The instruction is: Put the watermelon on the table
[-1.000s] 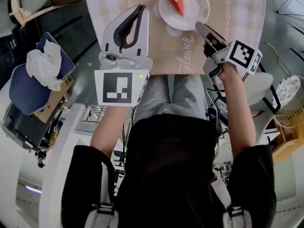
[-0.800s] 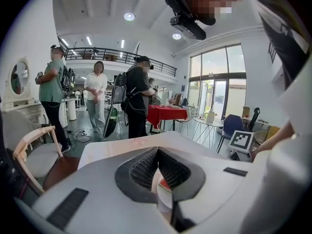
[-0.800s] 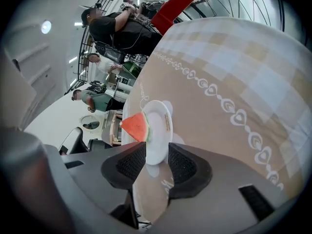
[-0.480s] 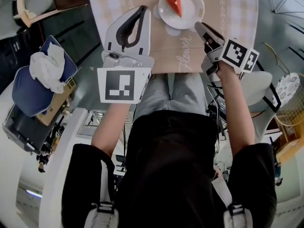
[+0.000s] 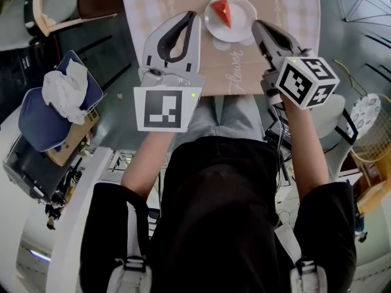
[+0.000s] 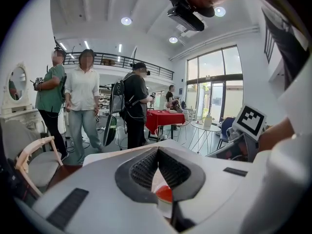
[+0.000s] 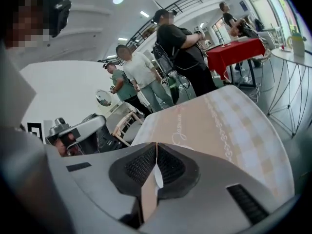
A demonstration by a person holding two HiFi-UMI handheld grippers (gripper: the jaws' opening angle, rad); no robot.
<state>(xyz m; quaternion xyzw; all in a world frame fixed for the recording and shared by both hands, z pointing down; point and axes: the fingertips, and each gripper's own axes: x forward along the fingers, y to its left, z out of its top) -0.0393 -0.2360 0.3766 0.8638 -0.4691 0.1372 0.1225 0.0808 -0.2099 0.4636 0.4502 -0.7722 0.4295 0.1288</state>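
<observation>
A red wedge of watermelon lies on a white plate on the tan tablecloth, at the far edge of the head view. My left gripper hovers just left of the plate, its jaws shut with nothing in them. My right gripper is just right of the plate, shut and holding nothing, its marker cube turned upward. In the left gripper view, the watermelon shows through the gap below the closed tips of the left gripper. The right gripper looks out over the tablecloth.
A blue seat with a crumpled white cloth stands on the left and a wooden chair at the far left. A wire-frame table and a white basket are on the right. Several people stand beyond the table.
My right gripper has lifted away from the plate's rim and rolled, so its cube now faces up, and its jaws have closed. The left gripper has risen a little.
</observation>
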